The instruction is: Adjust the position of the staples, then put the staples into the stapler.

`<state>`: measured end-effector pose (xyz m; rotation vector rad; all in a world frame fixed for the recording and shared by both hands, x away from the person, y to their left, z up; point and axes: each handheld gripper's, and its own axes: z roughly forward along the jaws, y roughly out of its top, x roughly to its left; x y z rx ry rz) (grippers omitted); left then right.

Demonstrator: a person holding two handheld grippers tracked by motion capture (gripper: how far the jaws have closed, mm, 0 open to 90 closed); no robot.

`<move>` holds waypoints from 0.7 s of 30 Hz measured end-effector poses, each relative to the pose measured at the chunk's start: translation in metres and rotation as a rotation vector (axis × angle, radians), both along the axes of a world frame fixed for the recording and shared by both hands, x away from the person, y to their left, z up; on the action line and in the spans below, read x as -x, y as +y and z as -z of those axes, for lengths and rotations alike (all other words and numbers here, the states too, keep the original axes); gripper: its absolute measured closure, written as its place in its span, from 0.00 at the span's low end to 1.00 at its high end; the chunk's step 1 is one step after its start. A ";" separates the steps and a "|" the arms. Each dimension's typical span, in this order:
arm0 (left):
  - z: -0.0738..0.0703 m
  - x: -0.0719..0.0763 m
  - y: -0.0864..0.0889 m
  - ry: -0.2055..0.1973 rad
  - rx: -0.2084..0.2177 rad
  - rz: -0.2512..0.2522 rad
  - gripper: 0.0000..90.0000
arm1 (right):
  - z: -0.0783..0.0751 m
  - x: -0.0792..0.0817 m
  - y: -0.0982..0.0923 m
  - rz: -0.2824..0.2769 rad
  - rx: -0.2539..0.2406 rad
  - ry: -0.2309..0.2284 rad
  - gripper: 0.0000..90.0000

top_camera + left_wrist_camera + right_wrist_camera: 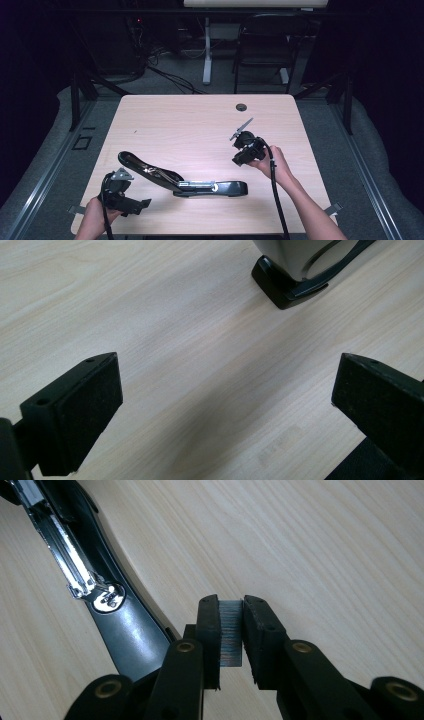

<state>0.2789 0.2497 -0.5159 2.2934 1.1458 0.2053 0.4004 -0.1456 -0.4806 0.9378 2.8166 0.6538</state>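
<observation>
A black stapler lies swung open flat near the table's front edge, its metal staple channel facing up. My right gripper hovers just right of the stapler's base end and is shut on a short strip of staples, clamped upright between its pads in the right gripper view. My left gripper rests at the front left, close to the stapler's upper arm. In the left gripper view its jaws stand wide apart over bare wood, with one end of the stapler ahead of them.
The light wooden table has a round cable hole near its far edge. Behind the table stand a black chair and a white desk leg. Dark frames flank both sides.
</observation>
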 end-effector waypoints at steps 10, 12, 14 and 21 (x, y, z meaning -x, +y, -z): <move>0.000 0.001 0.001 -0.003 -0.001 -0.008 0.00 | -0.007 0.005 0.007 -0.034 -0.014 -0.010 0.87; 0.000 0.001 0.002 -0.001 -0.001 -0.009 0.00 | -0.008 0.005 0.010 -0.044 -0.022 -0.006 0.87; 0.000 0.001 0.002 -0.002 -0.001 -0.012 0.00 | -0.008 0.006 0.013 -0.056 -0.040 -0.011 0.87; 0.000 0.000 0.000 0.001 -0.006 0.001 0.00 | -0.012 0.010 0.019 -0.094 -0.068 -0.006 0.87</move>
